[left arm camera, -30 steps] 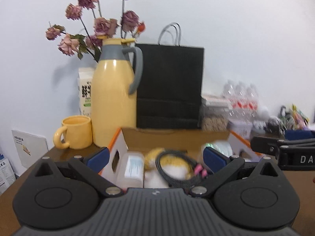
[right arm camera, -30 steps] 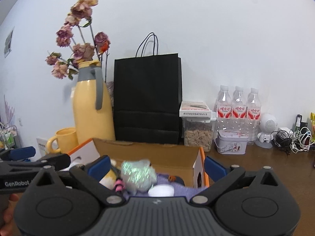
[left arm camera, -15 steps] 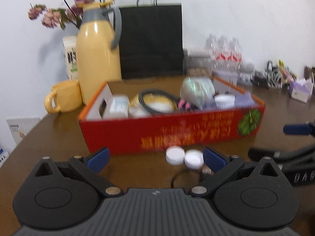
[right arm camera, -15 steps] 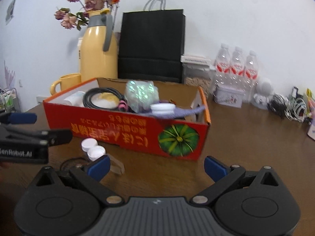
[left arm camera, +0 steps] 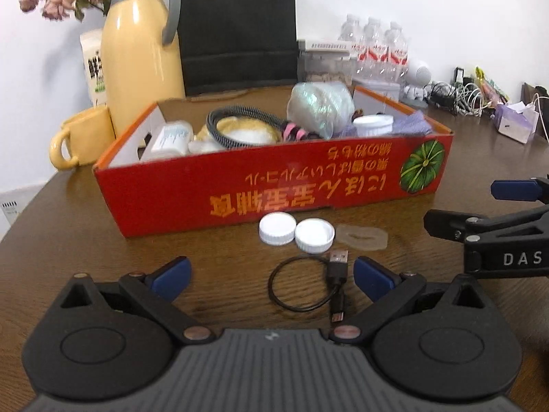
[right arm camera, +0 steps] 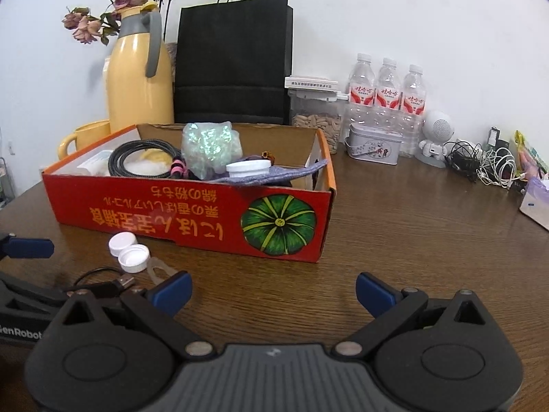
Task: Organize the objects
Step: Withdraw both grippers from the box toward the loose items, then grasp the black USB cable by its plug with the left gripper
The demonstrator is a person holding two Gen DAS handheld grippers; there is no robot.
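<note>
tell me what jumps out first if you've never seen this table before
The red cardboard box with a green pumpkin printed on its front sits mid-table, crammed with a coiled cable, a crinkly iridescent bag and a white jar. Behind it stand a tall yellow thermos and a black paper bag. On the wood in front lie two white caps and a small black USB cable, between the open left claw tips.

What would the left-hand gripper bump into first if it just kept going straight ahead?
Probably the small black USB cable looped on the table between the open jaws of the left gripper, then the two white caps and the red box. Depth is uncertain.
</note>
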